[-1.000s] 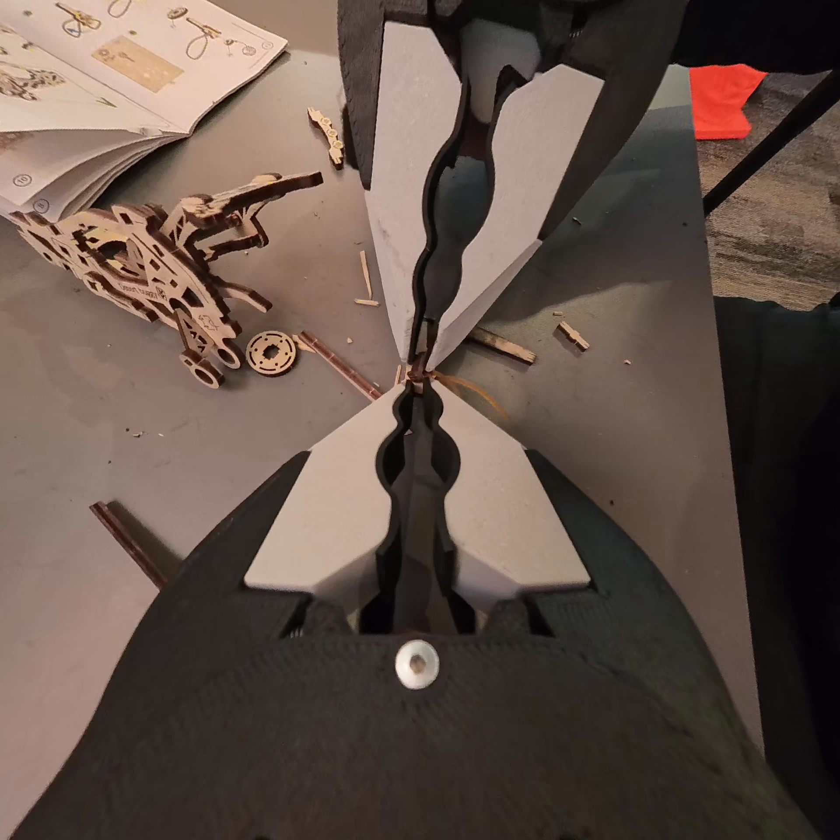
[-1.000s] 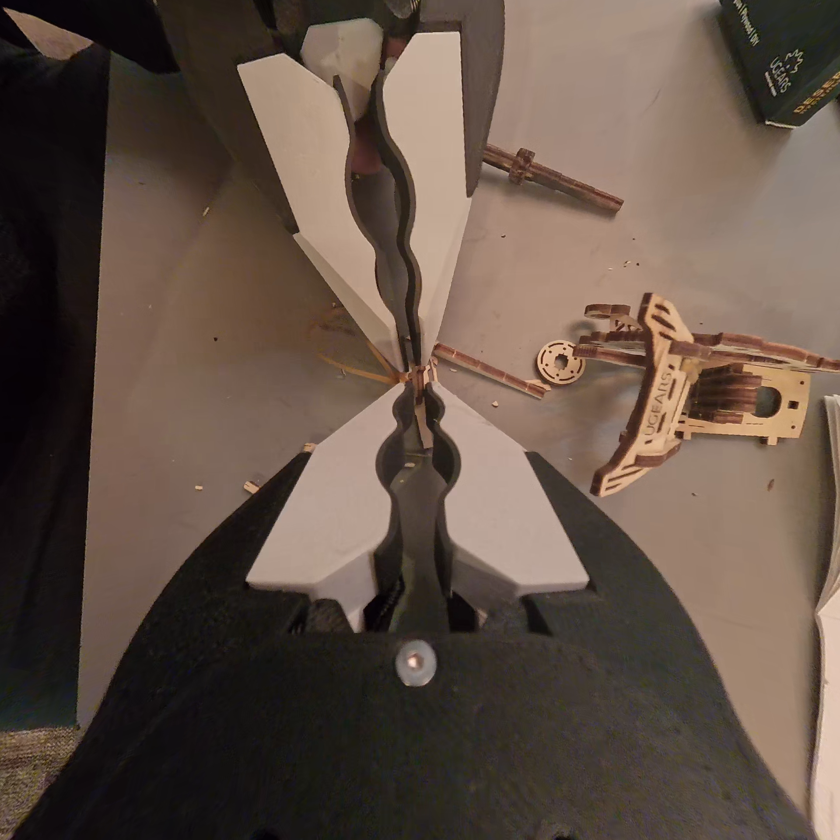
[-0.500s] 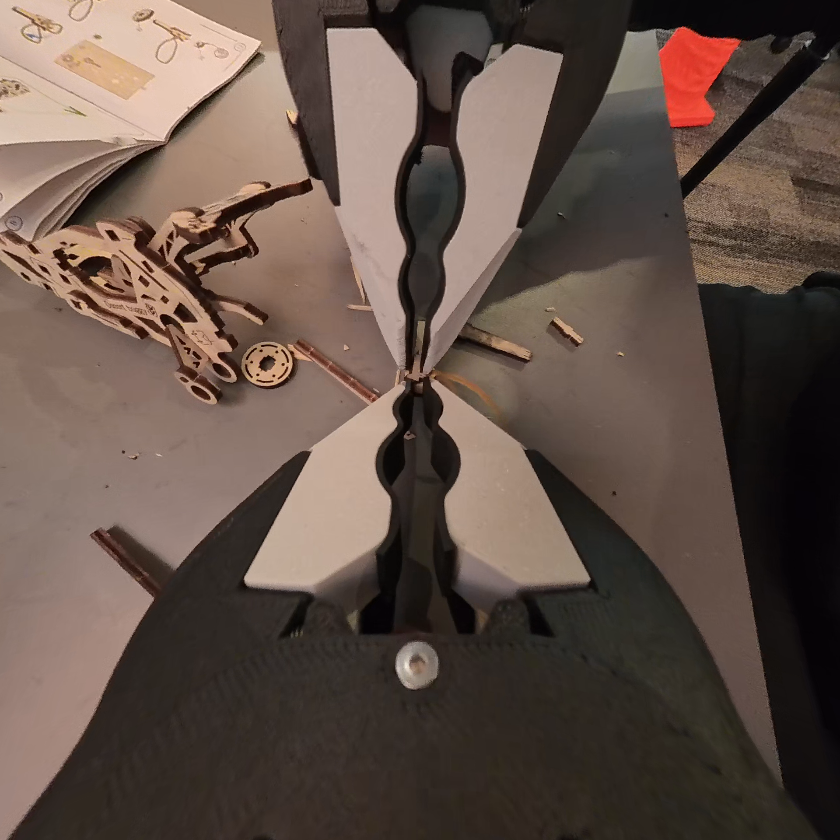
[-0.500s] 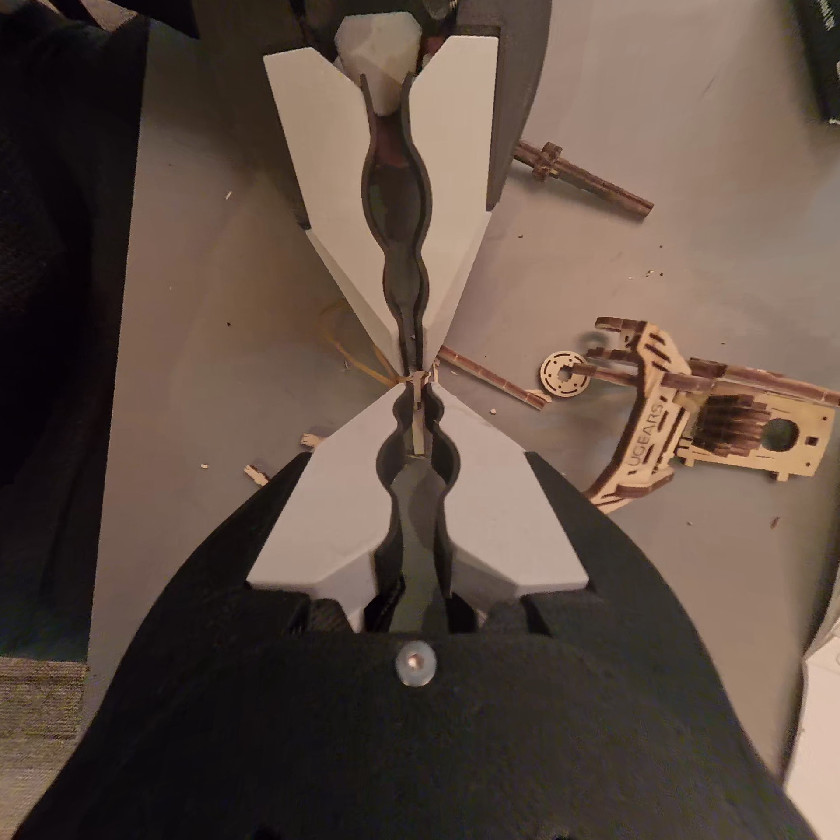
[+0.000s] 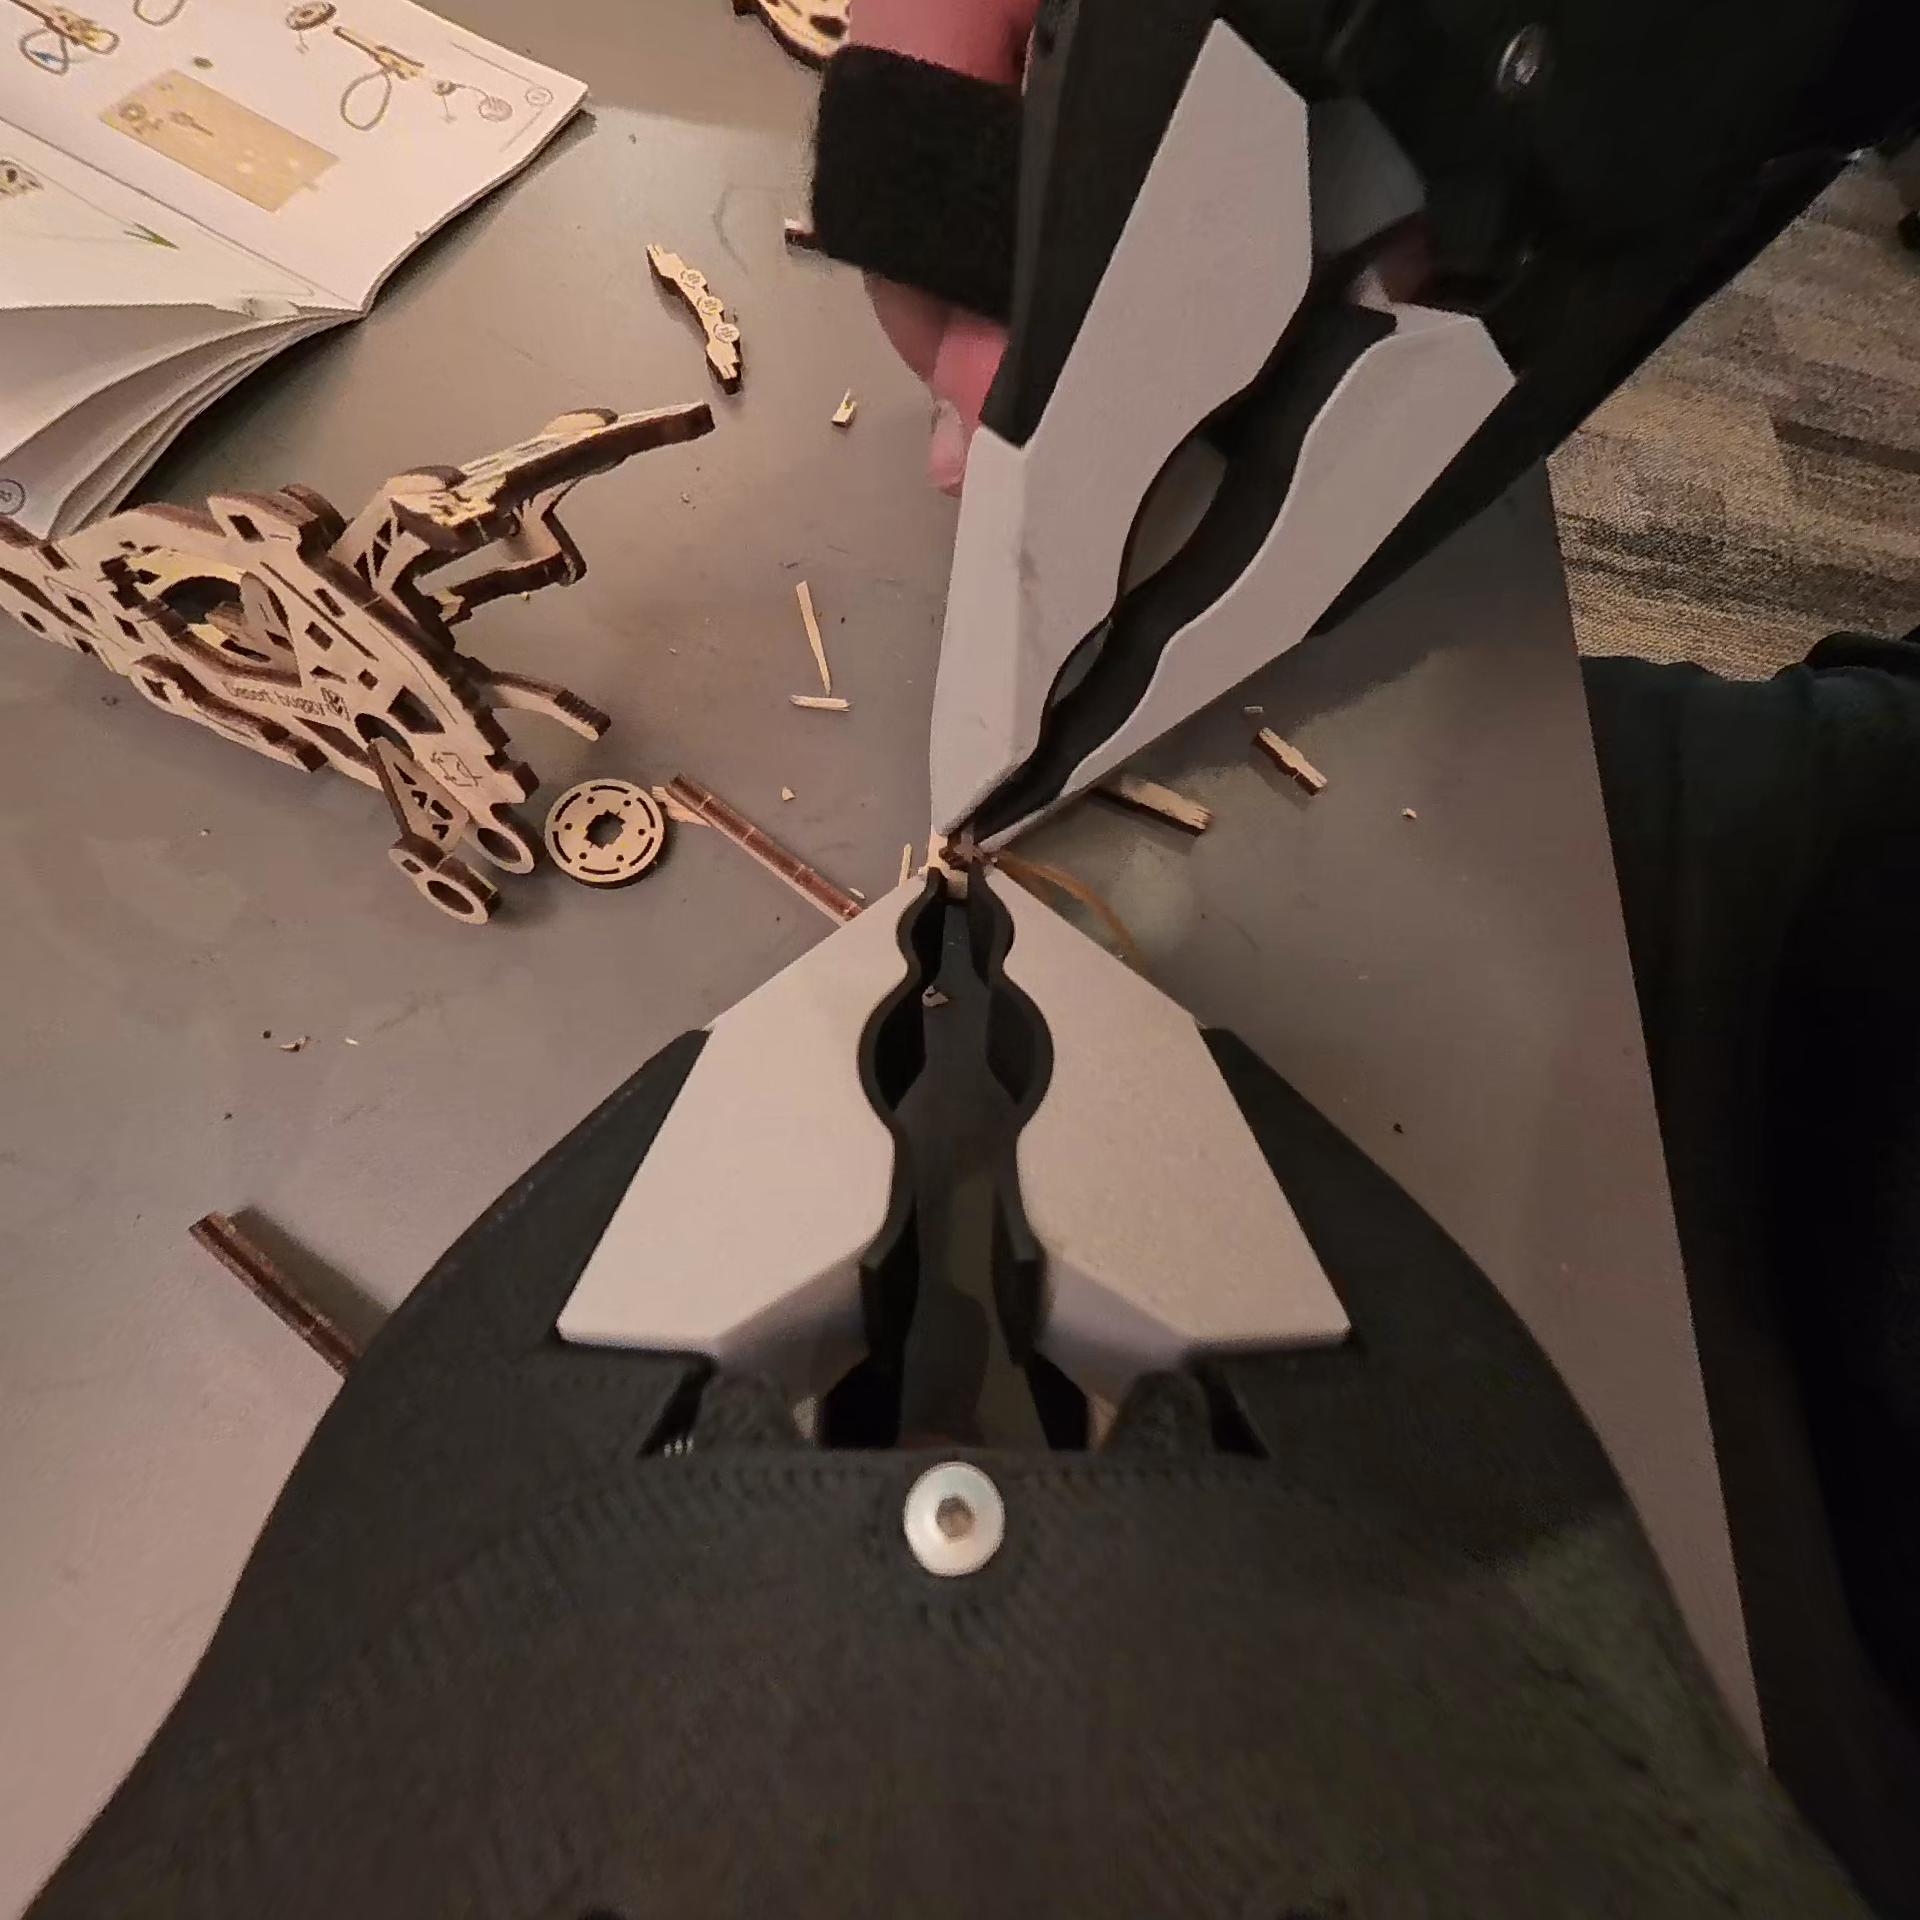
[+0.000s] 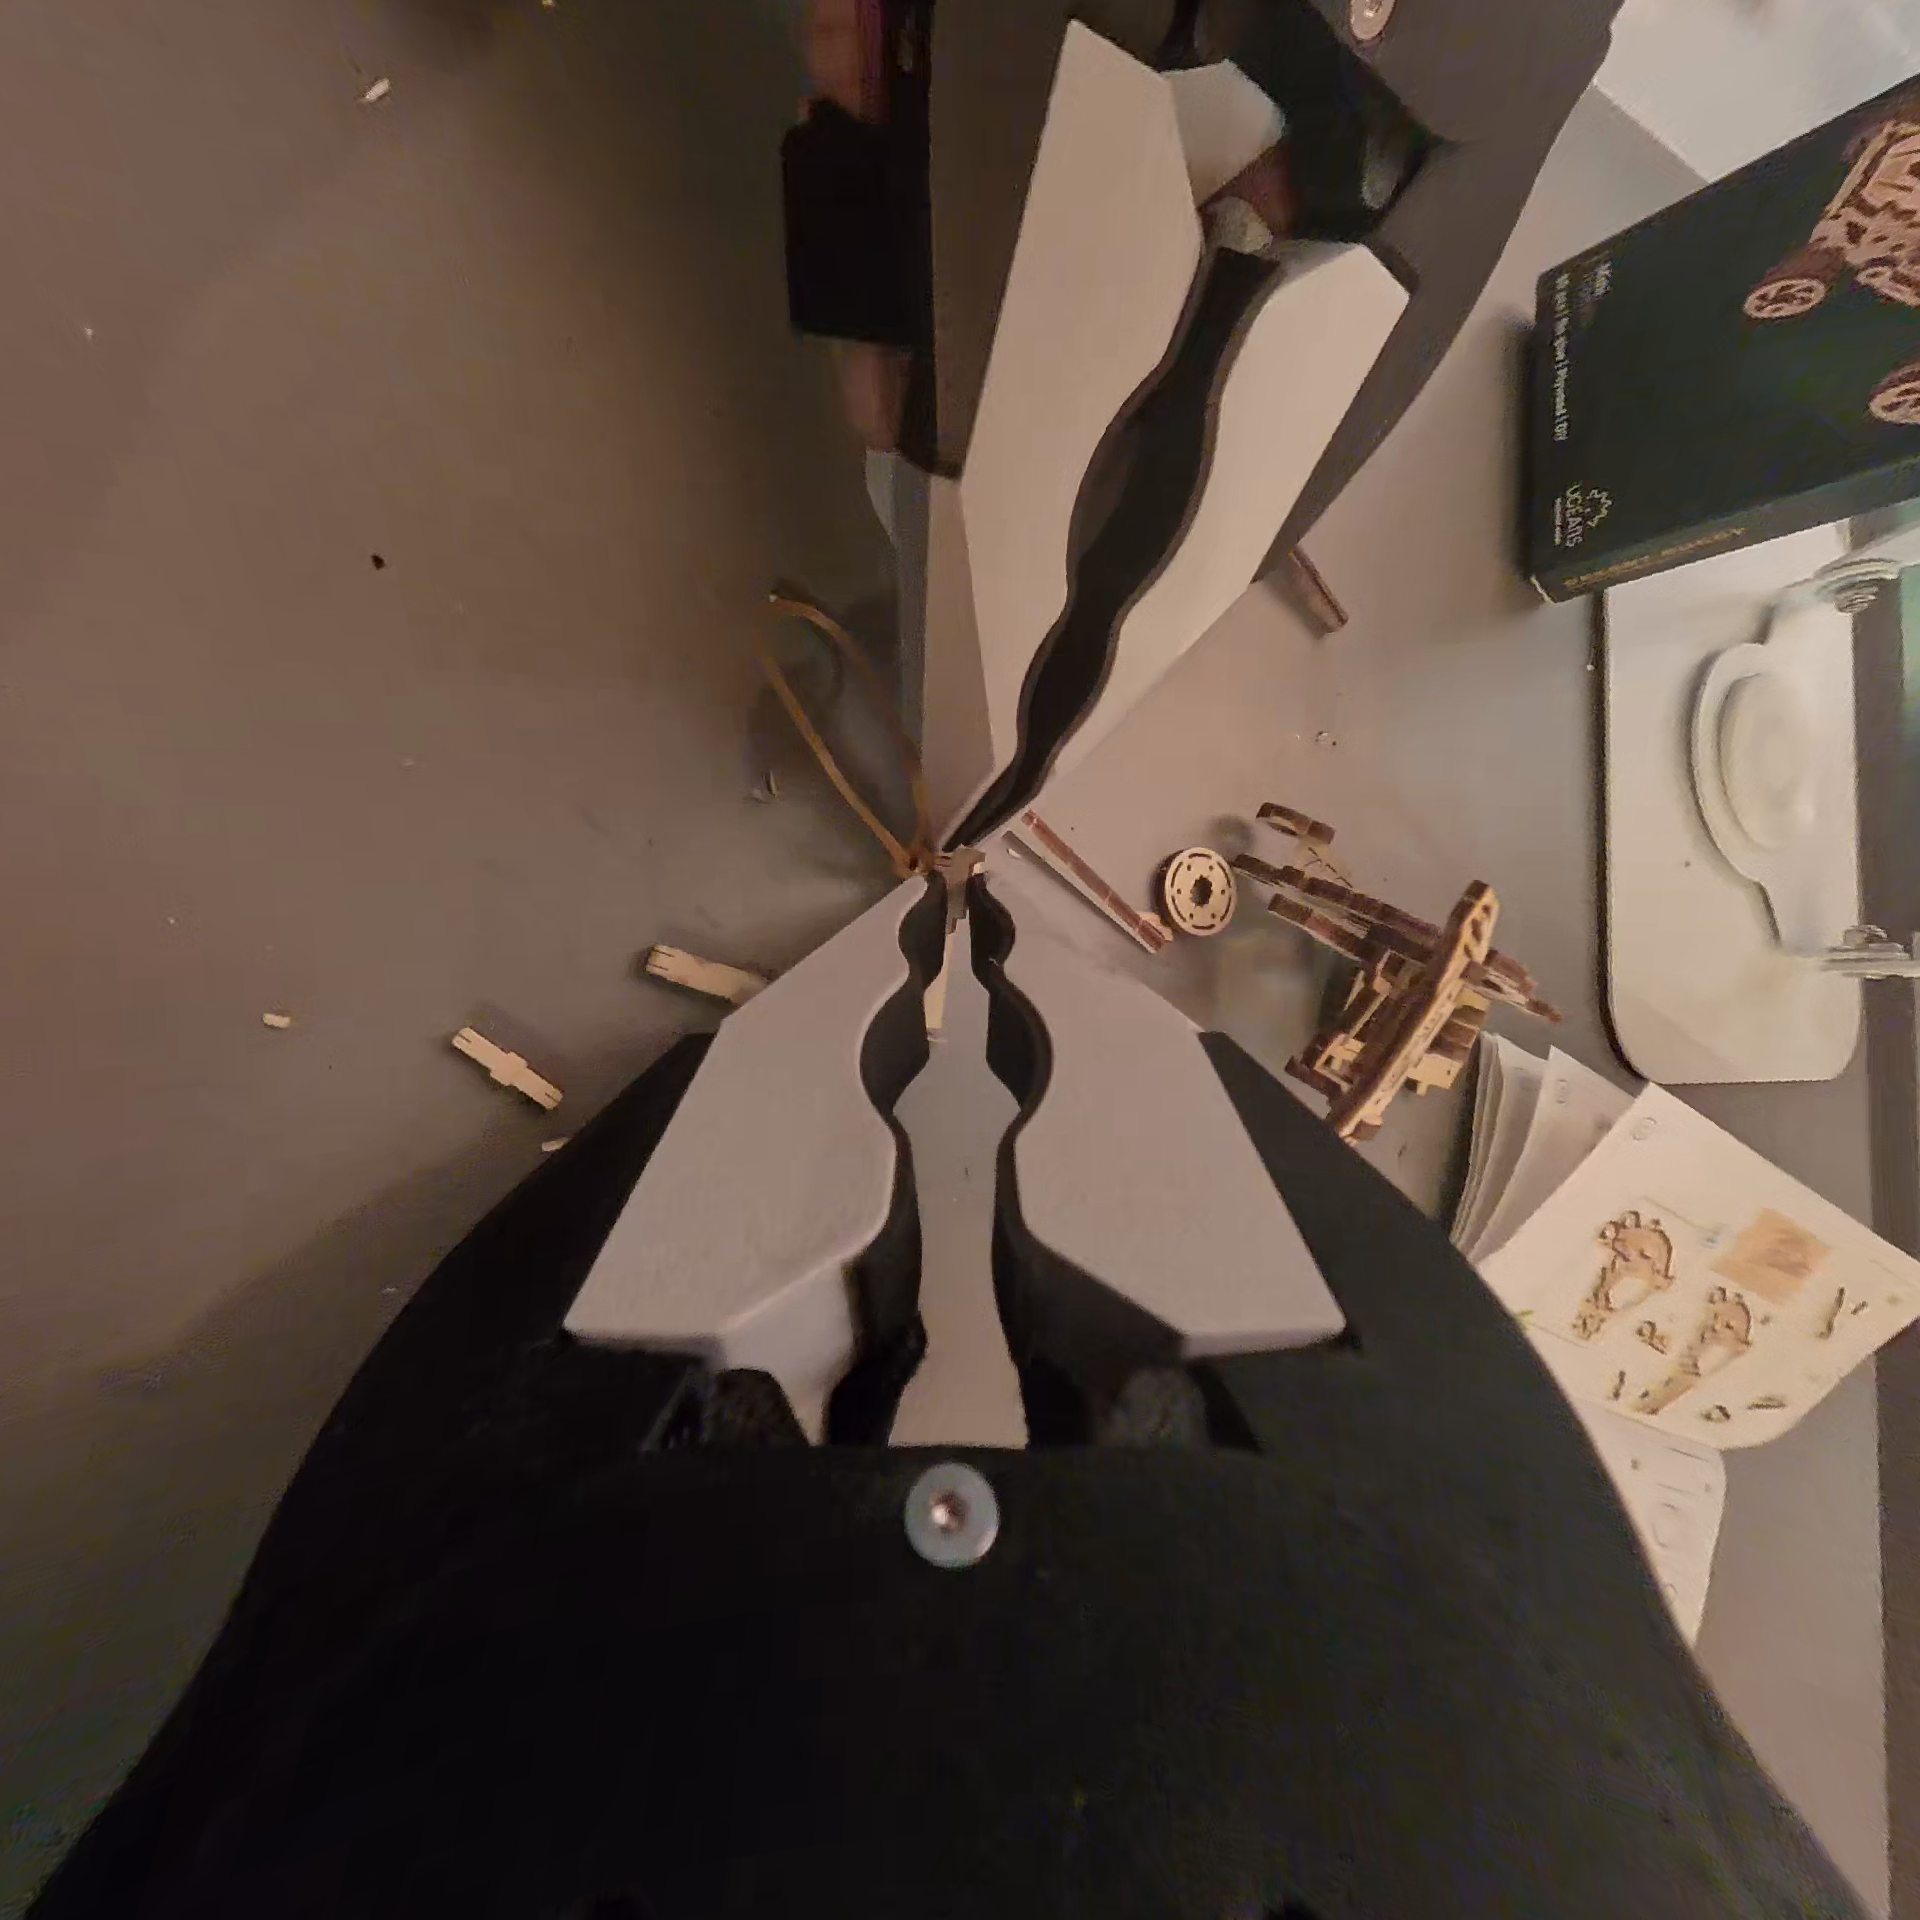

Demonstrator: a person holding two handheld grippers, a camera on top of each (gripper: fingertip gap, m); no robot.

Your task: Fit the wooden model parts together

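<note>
While both tongs (image 5: 958, 883) (image 6: 954, 878) pinch one small wooden part (image 6: 961, 862), half-built model (image 5: 291, 665), scraps nearby.

Dim warm light, perhaps blurred, warped edges

Two tongs: left tongs (image 5: 954, 883) and right tongs (image 6: 956, 883), tips meeting at centre frame, each pinching one small wooden piece (image 6: 961, 864). One rubber band (image 6: 831, 727) looped at 11 o'clock from the tips. One part-built wooden model (image 5: 281, 665) at 9 o'clock. One loose wheel disc (image 5: 605, 831) just beside it. One curved notched strip (image 5: 698, 312) at 11 o'clock. One open instruction booklet (image 5: 208, 156). One dark kit box (image 6: 1714, 395) at 2 o'clock. One desk (image 5: 312, 1091). Scattered sticks and splinters, too many small bits to count.
</note>
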